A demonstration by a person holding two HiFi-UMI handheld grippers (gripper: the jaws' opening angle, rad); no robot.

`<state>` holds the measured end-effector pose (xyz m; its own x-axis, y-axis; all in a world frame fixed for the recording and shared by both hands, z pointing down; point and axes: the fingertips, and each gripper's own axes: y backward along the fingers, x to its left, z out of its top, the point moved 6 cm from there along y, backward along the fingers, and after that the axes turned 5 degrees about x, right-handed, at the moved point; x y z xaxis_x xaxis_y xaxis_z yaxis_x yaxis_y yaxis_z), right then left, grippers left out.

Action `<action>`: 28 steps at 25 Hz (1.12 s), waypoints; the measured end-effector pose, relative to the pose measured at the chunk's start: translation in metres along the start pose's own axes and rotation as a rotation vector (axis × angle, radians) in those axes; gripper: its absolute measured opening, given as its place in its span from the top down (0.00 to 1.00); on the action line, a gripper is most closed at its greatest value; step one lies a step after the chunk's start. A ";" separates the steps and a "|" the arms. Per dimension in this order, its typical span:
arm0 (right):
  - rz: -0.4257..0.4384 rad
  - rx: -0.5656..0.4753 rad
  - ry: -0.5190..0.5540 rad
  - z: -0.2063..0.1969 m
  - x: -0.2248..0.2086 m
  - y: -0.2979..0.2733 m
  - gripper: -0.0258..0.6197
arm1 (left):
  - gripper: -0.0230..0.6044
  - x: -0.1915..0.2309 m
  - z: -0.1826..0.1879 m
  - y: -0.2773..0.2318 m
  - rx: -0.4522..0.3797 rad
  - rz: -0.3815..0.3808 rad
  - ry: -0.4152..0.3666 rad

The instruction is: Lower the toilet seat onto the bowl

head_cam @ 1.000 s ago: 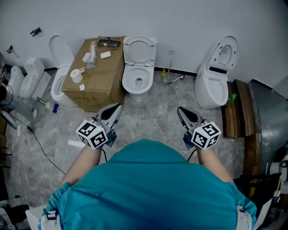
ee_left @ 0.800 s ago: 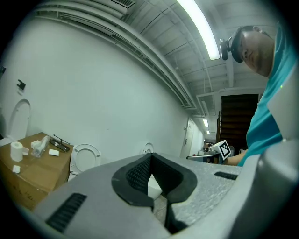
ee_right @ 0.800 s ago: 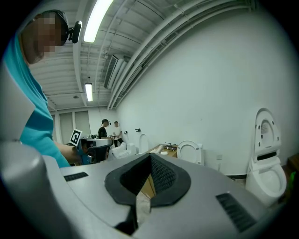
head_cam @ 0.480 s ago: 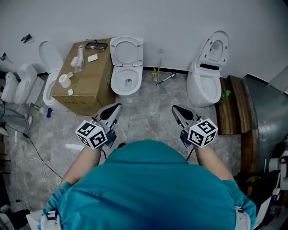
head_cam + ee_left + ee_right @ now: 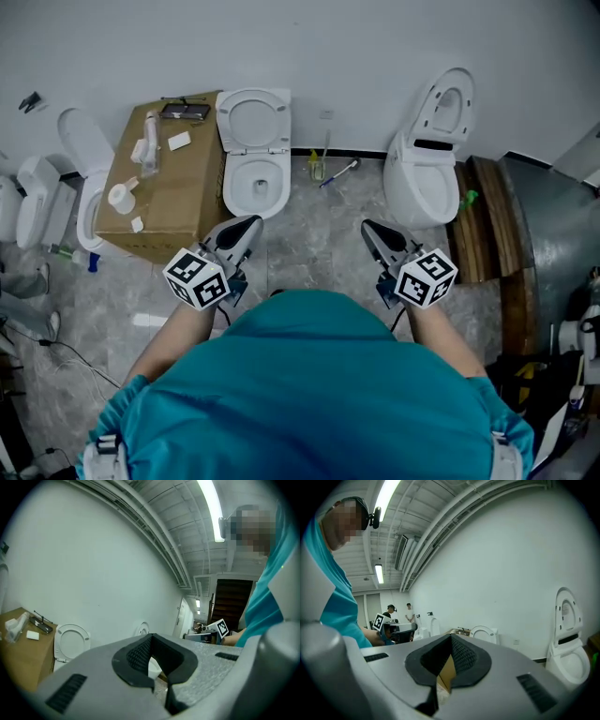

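Before reaching for the upright toilet seat, propped against the wall behind the middle bowl beside the cardboard box, step closer, both tools being well apart from it. Hook a closed tip over the top rim, tip it forward, then ease down slowly to avoid a slam. Left gripper: jaws pressed together, empty. Right gripper: likewise clenched on nothing. Unclear whether the right-hand toilet is meant instead.
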<state>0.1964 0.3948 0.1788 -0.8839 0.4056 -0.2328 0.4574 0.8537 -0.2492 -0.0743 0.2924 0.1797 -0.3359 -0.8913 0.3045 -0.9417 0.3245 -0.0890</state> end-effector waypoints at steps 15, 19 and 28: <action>-0.052 -0.038 -0.027 0.065 -0.055 -0.156 0.96 | 0.96 0.172 0.069 -0.051 0.007 -0.083 -0.003; -0.030 -0.019 -0.032 0.071 -0.073 -0.181 0.96 | 0.96 0.192 0.070 -0.061 0.001 -0.064 0.016; 0.090 -0.017 -0.031 0.086 -0.143 -0.221 0.96 | 0.96 0.214 0.070 -0.105 -0.001 0.052 0.027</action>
<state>0.2300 0.1199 0.1863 -0.8359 0.4704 -0.2829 0.5325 0.8199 -0.2101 -0.0490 0.0459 0.1877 -0.3837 -0.8644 0.3251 -0.9230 0.3704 -0.1045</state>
